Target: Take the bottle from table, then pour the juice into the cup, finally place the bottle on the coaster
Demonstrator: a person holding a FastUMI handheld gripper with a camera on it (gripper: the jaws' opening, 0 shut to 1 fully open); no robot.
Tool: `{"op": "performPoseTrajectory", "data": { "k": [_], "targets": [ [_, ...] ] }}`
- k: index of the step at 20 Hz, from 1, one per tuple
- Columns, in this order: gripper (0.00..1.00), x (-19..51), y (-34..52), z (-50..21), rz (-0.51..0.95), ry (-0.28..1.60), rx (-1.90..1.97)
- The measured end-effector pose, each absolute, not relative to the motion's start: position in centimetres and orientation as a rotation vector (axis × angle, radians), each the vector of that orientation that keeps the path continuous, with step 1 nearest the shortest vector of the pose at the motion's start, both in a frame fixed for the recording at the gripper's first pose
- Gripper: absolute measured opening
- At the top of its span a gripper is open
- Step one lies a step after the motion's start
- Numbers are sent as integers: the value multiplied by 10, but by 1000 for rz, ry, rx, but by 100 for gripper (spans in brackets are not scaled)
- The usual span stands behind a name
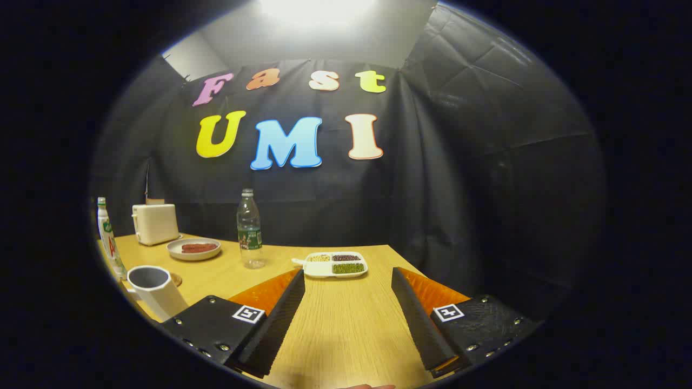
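Table (pixel 346 324): one, light wood, carrying everything. Gripper (pixel 348 310): one, fingers spread wide apart, nothing between them but bare tabletop.

Key relation: the clear water bottle (pixel 250 229) stands upright, long axis vertical, beyond the fingers and off to the left of the left fingertip, well apart from it. Likely needs a push forward plus a leftward shift to bracket it.

Counts, big to small:
- 1 toaster (pixel 155 223), far left at the back
- 2 bottles: the clear one, and a white labelled bottle (pixel 108 237) further left. Which one holds the juice, can't tell.
- 1 white cup (pixel 154 289), just left of the left finger
- 1 plate (pixel 193 249) with something reddish on it
- 1 divided dish (pixel 335 265) of beans or grains, ahead between the fingers
- 1 coaster (pixel 175 280), edge peeking out behind the cup
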State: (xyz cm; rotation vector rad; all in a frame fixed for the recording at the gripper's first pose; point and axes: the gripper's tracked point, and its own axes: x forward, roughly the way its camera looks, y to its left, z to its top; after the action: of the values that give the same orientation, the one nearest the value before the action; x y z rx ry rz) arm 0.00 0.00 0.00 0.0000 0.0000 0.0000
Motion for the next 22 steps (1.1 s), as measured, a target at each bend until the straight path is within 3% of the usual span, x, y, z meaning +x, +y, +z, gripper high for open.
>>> {"op": "performPoseTrajectory", "data": {
  "k": [7, 14, 22],
  "targets": [
    [98, -34, 47, 70, -138, -20, -84],
    [98, -90, 216, 107, 85, -92, 54],
    [98, -140, 368, 78, 339, -74, 54]
  ]
}}
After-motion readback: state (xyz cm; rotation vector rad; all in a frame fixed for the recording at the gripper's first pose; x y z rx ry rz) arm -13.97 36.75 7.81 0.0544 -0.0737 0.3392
